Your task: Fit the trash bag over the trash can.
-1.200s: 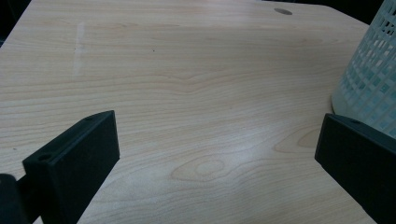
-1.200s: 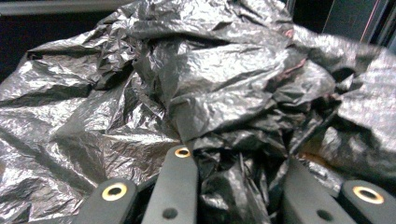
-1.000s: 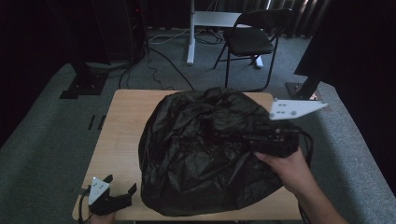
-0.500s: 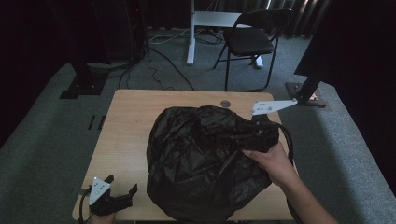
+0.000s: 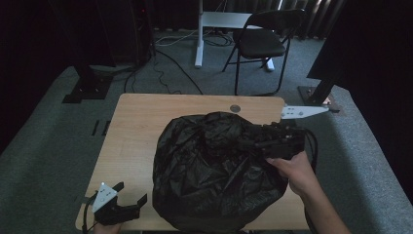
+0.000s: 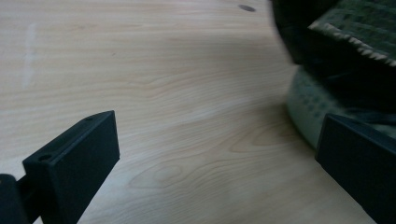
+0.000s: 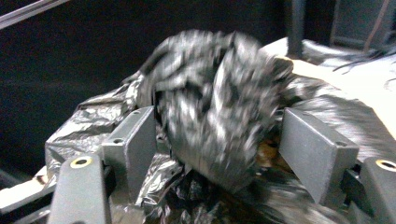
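Right gripper (image 5: 260,139) lets go of the bag (image 5: 214,170)

Its fingers have just been opening and stand wide, a crumpled fold loose between them; the bag has sunk into a glossy black heap on the bench (image 5: 141,126), likely set down. Left gripper (image 5: 129,200) waits wide, empty.

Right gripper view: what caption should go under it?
Right gripper with jaws just opening around a bunched fold of the black plastic bag.

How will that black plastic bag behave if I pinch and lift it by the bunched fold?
Black plastic bag: crinkled thin film, so probably floppy and sagging. Its glossy folds may slip between the right gripper's jaws, which have just been opening around the bunch. The bulging heap probably shifts rather than slides.
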{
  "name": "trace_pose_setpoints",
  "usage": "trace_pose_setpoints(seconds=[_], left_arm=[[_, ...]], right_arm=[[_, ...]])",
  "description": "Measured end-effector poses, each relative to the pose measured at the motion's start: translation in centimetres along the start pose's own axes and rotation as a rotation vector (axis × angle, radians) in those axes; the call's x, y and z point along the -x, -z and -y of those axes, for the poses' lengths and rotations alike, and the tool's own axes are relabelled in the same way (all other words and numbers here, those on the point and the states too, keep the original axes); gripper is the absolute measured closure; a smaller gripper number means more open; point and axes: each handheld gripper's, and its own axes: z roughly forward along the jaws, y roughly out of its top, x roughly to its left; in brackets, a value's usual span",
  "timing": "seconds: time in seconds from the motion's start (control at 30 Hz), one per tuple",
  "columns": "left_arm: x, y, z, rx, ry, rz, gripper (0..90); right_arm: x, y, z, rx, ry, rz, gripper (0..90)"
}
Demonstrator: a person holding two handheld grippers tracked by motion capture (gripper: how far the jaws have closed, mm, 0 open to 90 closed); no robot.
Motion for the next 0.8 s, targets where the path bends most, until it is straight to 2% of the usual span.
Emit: trace_pose_setpoints(seconds=[0.17, 0.3, 0.37, 0.47, 0.6, 0.73, 0.8], left_arm=[[-0.2, 2.3, -2.1, 0.053, 0.059, 0.041, 0.1], [0.3, 4.5, -4.0, 0.092, 0.045, 0.058, 0.1], [0.7, 5.4, -4.9, 0.120, 0.048, 0.091, 0.1], [1.6, 6.3, -6.2, 0.131, 0.022, 0.131, 0.0], [2.5, 6.6, -7.5, 0.143, -0.009, 0.172, 0.1], [2.5, 5.6, -8.5, 0.136, 0.012, 0.257, 0.0], [2.4, 4.5, -8.8, 0.113, 0.022, 0.284, 0.0]], right_arm=[[0.4, 2.0, 0.0, 0.042, -0.007, 0.065, 26.0], [1.2, 3.6, 0.6, 0.069, -0.033, 0.099, 25.6], [1.6, 4.3, 1.1, 0.076, -0.045, 0.142, 25.1], [2.5, 4.9, 2.2, 0.065, -0.075, 0.187, 24.2], [3.9, 5.4, 3.9, 0.043, -0.130, 0.220, 23.2], [5.3, 5.7, 5.0, 0.043, -0.185, 0.248, 22.8], [6.0, 5.6, 5.5, 0.037, -0.209, 0.235, 22.8]])
